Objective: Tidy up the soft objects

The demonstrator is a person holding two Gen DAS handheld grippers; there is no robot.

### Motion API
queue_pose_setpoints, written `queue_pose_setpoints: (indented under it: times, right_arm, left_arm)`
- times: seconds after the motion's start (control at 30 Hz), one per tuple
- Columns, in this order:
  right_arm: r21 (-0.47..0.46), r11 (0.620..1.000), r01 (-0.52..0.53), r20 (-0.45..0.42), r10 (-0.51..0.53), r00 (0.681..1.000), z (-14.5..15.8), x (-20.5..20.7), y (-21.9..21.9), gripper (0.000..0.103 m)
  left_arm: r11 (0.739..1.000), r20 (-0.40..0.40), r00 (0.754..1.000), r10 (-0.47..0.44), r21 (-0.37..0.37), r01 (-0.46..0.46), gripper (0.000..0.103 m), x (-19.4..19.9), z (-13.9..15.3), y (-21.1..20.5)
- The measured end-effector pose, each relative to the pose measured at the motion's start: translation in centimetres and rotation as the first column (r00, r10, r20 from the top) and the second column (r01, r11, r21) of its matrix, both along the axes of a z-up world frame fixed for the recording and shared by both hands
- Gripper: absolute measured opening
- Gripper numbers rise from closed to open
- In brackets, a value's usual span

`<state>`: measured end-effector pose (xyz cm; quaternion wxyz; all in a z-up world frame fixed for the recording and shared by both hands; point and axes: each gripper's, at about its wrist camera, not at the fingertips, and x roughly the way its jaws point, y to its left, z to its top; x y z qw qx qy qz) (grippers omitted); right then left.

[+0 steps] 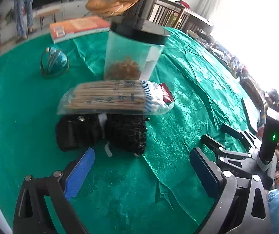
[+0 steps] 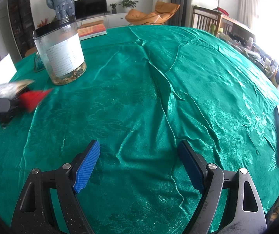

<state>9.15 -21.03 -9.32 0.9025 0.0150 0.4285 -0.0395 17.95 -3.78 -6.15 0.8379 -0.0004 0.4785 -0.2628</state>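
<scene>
My tabletop (image 2: pixel 159 78) under its green cloth fills both views. Toward its far edge stands the clear jar (image 1: pixel 131 52) with a black lid. Just in front of the jar a packet of chopsticks (image 1: pixel 108 99) lies across a black soft bundle (image 1: pixel 104 132). My left tongs (image 1: pixel 141 173) hang wide open just short of that bundle, gripping nothing. My right tongs (image 2: pixel 139 165) stand wide open over bare cloth, empty

Both wrist views angled down, close over green tablecloth (image 2: pixel 139 78), sharing the clear jar (image 1: pixel 131 54).
</scene>
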Motion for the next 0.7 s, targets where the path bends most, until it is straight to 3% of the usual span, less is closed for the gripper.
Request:
queue_pose_setpoints:
  times: [0.13, 0.27, 0.4, 0.5, 0.63, 0.7]
  right_arm:
    - [0.000, 1.000, 0.001, 0.000, -0.001, 1.000, 0.0, 0.0, 0.0, 0.085]
    - [0.000, 1.000, 0.002, 0.000, -0.002, 1.000, 0.0, 0.0, 0.0, 0.085]
    - [0.000, 1.000, 0.001, 0.001, -0.001, 1.000, 0.0, 0.0, 0.0, 0.085]
    - [0.002, 1.000, 0.002, 0.001, -0.002, 1.000, 0.0, 0.0, 0.0, 0.085]
    - [0.001, 1.000, 0.002, 0.001, -0.002, 1.000, 0.0, 0.0, 0.0, 0.085]
    - [0.002, 1.000, 0.002, 0.001, -0.002, 1.000, 0.0, 0.0, 0.0, 0.085]
  left_arm:
    - [0.990, 0.002, 0.990, 0.140, -0.022, -0.140, 0.098, -1.0, -0.2, 3.0]
    - [0.958, -0.013, 0.959, 0.283, 0.049, -0.282, 0.098, -1.1, -2.0, 7.1]
    - [0.926, -0.007, 0.931, 0.366, 0.105, -0.363, 0.098, -1.4, -4.1, 9.2]
    - [0.919, 0.029, 0.927, 0.373, 0.125, -0.374, 0.098, -1.8, -4.8, 9.1]
    - [0.914, 0.097, 0.945, 0.313, 0.239, -0.327, 0.100, -1.9, -5.4, 7.3]
    - [0.920, 0.125, 0.944, 0.304, 0.218, -0.325, 0.103, -2.6, -5.5, 7.4]
